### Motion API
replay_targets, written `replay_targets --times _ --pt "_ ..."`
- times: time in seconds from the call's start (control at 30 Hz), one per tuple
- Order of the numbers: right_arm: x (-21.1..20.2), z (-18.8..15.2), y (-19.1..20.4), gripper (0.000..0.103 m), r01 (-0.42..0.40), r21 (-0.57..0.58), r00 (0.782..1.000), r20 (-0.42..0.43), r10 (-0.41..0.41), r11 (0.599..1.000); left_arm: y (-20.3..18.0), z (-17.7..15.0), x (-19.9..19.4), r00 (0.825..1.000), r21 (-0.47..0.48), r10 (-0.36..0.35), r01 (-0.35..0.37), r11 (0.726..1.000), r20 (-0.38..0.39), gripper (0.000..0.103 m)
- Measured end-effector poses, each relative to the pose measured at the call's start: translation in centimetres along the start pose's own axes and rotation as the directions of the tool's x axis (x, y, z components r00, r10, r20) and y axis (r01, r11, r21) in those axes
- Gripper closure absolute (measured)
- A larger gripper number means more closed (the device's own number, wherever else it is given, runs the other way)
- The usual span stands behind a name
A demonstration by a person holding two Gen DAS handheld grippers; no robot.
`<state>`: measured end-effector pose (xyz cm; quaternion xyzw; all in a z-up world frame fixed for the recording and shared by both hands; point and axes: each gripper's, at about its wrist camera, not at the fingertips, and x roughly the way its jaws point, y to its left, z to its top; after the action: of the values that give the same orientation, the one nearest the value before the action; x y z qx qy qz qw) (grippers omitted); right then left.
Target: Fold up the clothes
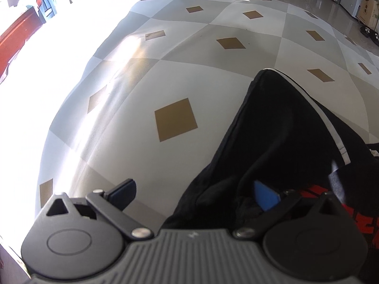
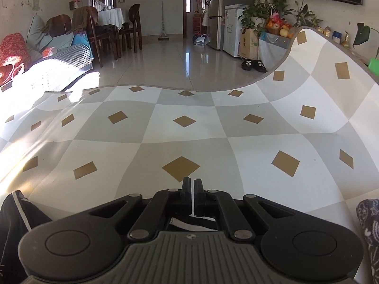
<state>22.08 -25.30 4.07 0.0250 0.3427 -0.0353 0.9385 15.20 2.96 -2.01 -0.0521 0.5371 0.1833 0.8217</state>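
1. Holding the left gripper (image 1: 194, 194) spread wide over the checked mat (image 1: 175, 75); its left finger is sitting over bare mat, its right blue pad is lying against the black garment (image 1: 279, 127).
2. You are not pinching cloth with the left claw: the jaws are standing far apart, with the garment's edge running between them and bunching against the right finger.
3. That black garment is lying ahead and to the right of the left claw, rising to a peak with a white stripe (image 1: 324, 118) running down its right side.
4. Red print (image 1: 319, 189) is showing on the dark cloth just beside the left claw's right finger, at the lower right.
5. You are keeping the right gripper (image 2: 192, 184) pressed together, fingers nearly touching, with a thin white strip caught in the slit between them.
6. Black-and-white cloth is showing just behind those fingers, under the right claw's linkage, so it is pinching the garment's striped edge.
7. More of the black garment is sitting at the lower left of the right claw, well behind the fingertips.
8. Bare mat is stretching ahead of the right claw; its far right corner is curling upward.
9. Patterned dark fabric (image 2: 369, 232) is showing at the right claw's lower right; cannot tell what it is.
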Motion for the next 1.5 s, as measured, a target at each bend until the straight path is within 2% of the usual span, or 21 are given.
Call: replay_targets --times 0.1,0.2,0.27,0.3,0.37,0.5,0.63,0.77,0.8,1.0,1.23,1.4,1.5 --pt "0.1 0.2 -0.2 0.097 -0.108 0.042 0.993 -0.045 0.11 0.993 0.4 0.1 -0.1 1.0 -0.019 0.01 -0.01 1.0 0.0 0.0" --pt "0.1 -0.3 1.3 0.085 -0.212 -0.004 0.973 -0.089 0.211 0.977 0.7 0.2 -0.2 1.0 -0.038 0.005 -0.005 0.999 -0.003 0.0" --pt "0.3 -0.9 2.4 0.076 -0.297 -0.008 0.946 -0.134 0.294 0.955 0.9 0.3 -0.3 1.0 -0.05 0.002 -0.002 0.999 -0.005 0.0" --pt "0.4 -1.3 3.2 0.074 -0.346 -0.011 0.926 -0.163 0.34 0.938 1.1 0.3 -0.4 1.0 -0.057 0.0 -0.001 0.998 -0.006 0.0" --pt "0.4 -1.9 4.4 0.067 -0.399 -0.031 0.9 -0.204 0.385 0.917 1.3 0.4 -0.4 1.0 -0.069 -0.003 0.002 0.998 -0.008 0.0" --pt "0.3 -3.1 6.5 0.061 -0.437 -0.095 0.881 -0.246 0.404 0.894 1.7 0.6 -0.6 1.0 -0.094 -0.009 0.008 0.996 -0.012 0.0" --pt "0.5 -3.6 7.0 0.059 -0.46 -0.104 0.868 -0.26 0.422 0.882 2.2 0.7 -0.3 0.999 -0.122 -0.024 0.02 0.992 -0.036 0.0" --pt "0.0 -3.3 7.4 0.059 -0.463 -0.106 0.868 -0.254 0.426 0.88 2.9 1.1 -0.3 0.998 -0.161 -0.038 0.031 0.987 -0.046 0.0" --pt "-0.3 -3.2 7.3 0.059 -0.475 -0.095 0.863 -0.249 0.441 0.875 3.0 1.2 -0.5 0.999 -0.166 -0.034 0.028 0.986 -0.036 0.0" --pt "-0.8 -3.4 8.3 0.058 -0.568 -0.064 0.798 -0.287 0.53 0.82 3.2 1.8 -1.4 1.0 -0.16 -0.005 0.008 0.987 0.015 0.0" --pt "-0.7 -5.0 10.2 0.058 -0.567 -0.115 0.795 -0.335 0.506 0.815 3.3 1.9 -2.0 1.0 -0.142 -0.005 0.009 0.99 0.028 0.0" --pt "-0.5 -5.9 11.3 0.057 -0.544 -0.164 0.814 -0.34 0.471 0.823 3.4 1.5 -1.8 1.0 -0.116 -0.023 0.024 0.993 0.01 0.0" --pt "-0.4 -5.8 11.5 0.058 -0.54 -0.157 0.816 -0.342 0.467 0.827 3.4 1.2 -1.9 0.999 -0.084 -0.037 0.038 0.996 0.014 0.0"
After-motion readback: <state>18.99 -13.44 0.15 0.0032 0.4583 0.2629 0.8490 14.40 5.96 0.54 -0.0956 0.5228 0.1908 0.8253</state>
